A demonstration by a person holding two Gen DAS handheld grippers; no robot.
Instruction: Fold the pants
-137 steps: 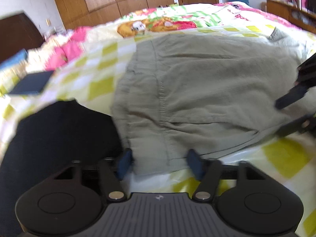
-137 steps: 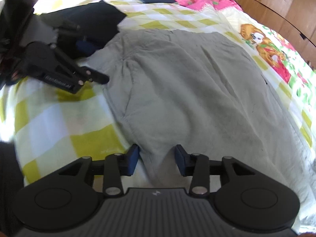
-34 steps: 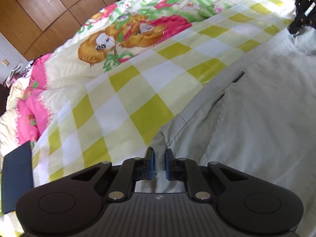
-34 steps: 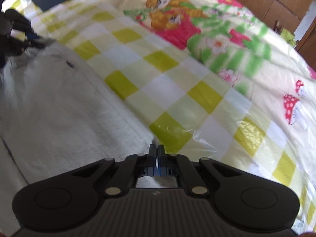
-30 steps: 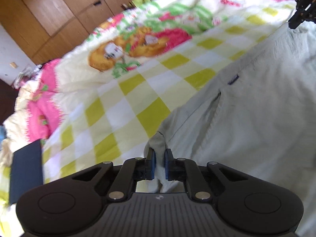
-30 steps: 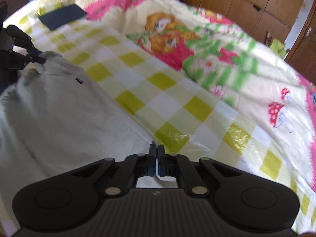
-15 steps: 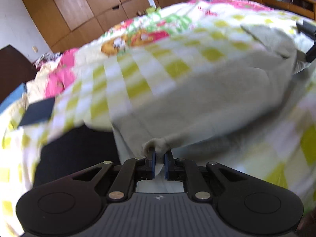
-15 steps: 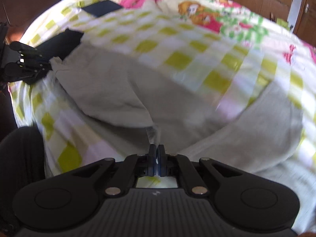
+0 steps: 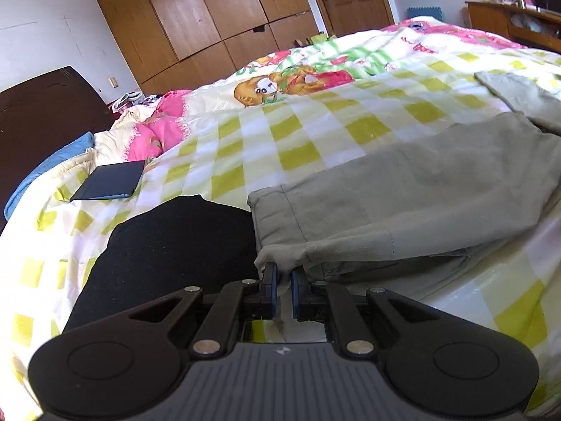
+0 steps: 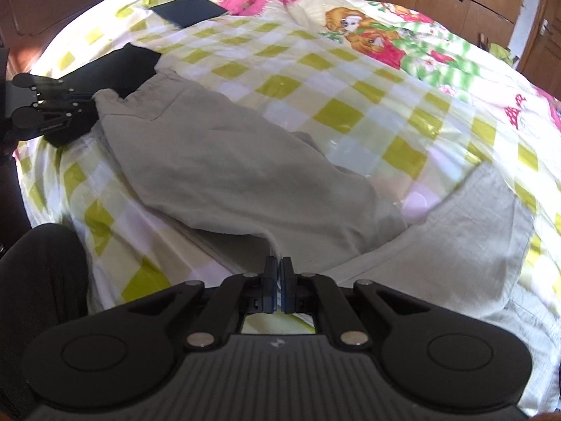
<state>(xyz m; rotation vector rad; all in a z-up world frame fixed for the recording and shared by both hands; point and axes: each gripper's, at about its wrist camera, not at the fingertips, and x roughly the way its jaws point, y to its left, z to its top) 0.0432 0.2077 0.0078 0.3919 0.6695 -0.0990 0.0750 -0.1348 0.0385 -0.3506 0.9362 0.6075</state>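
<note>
A black garment [image 9: 168, 245] lies just left of the pants [image 9: 403, 189] on the checked bedspread [image 9: 280, 133]; a dark tablet [image 9: 108, 184] sits farther off. The left gripper [image 9: 282, 282] pinches the waistband corner, and the right gripper [image 10: 278, 273] is clamped on the folded fabric edge.

Both the left gripper [image 9: 283, 282] and the right gripper [image 10: 278, 273] are matte black, with blue pads, silver rivets and ribbed housings.

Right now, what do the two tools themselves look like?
Both match. The left tool and right tool are matte black, with blue pads on the fingers, black linkage bars joined by silver pivot pins, two round discs either side, and a ribbed grey body bearing a small pale logo. No cables or sleeves show.
</note>
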